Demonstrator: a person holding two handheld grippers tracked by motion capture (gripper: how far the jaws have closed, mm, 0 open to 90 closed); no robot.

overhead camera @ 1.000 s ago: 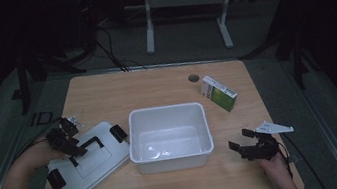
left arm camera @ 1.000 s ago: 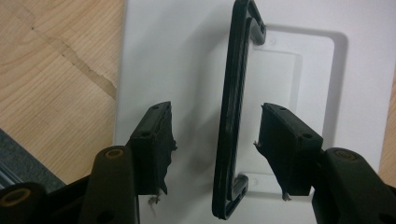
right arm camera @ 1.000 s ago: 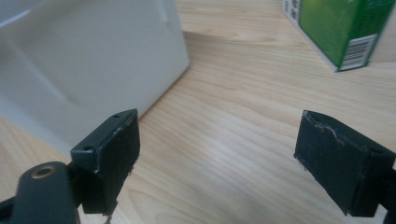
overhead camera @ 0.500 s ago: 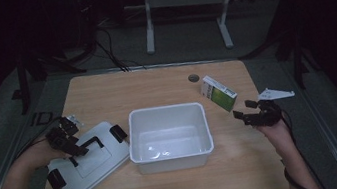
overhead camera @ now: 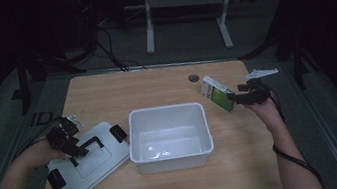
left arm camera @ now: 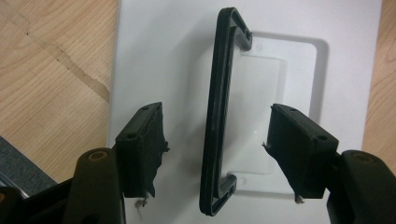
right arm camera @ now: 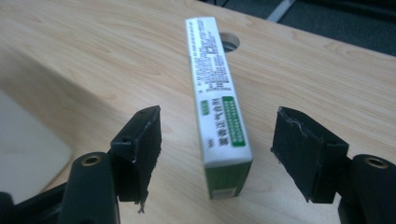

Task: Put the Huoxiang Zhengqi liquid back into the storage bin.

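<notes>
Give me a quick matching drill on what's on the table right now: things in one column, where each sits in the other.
Things:
1. green and white box
2. white tub
3. white lid
4. round hole

Places:
A. middle of the table, open
B. between the open right tongs, untouched
C. far table edge, beyond the box
D. flat under the left tongs, handle between them

Pairs: 1-B, 2-A, 3-D, 4-C

room: dark | floor (overhead camera: 189,41): grey | desk (overhead camera: 155,84): light wood | metal stand (overhead camera: 183,1) behind the desk's far edge | cables (overhead camera: 109,48) on floor
</notes>
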